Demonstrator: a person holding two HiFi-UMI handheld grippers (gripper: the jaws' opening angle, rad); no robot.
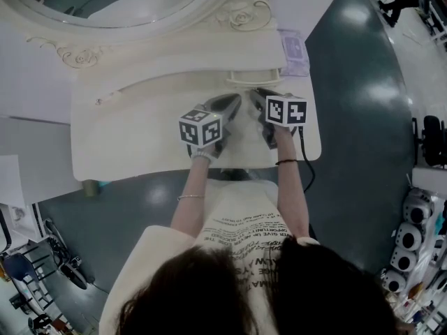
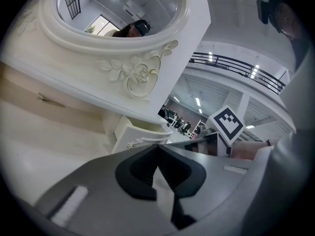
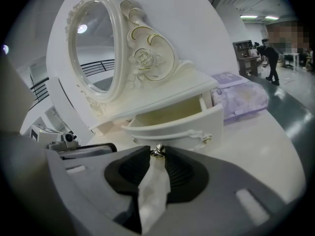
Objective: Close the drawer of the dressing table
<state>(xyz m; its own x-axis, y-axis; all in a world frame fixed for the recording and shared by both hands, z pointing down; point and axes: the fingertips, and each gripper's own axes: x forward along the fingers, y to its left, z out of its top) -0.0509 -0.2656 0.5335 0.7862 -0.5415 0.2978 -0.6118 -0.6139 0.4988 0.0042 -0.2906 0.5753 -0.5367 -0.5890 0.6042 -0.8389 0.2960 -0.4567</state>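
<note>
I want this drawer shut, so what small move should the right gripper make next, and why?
Probably push the drawer straight in toward the mirror: it stands pulled out, and the right gripper has its fingers closed on the knob.

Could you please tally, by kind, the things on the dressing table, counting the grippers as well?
Mirror: 1
Drawer: 1, open, its knob between the right gripper's fingers
Purple pack: 1
Grippers: 2, left gripper and right gripper
Total: 5
</note>
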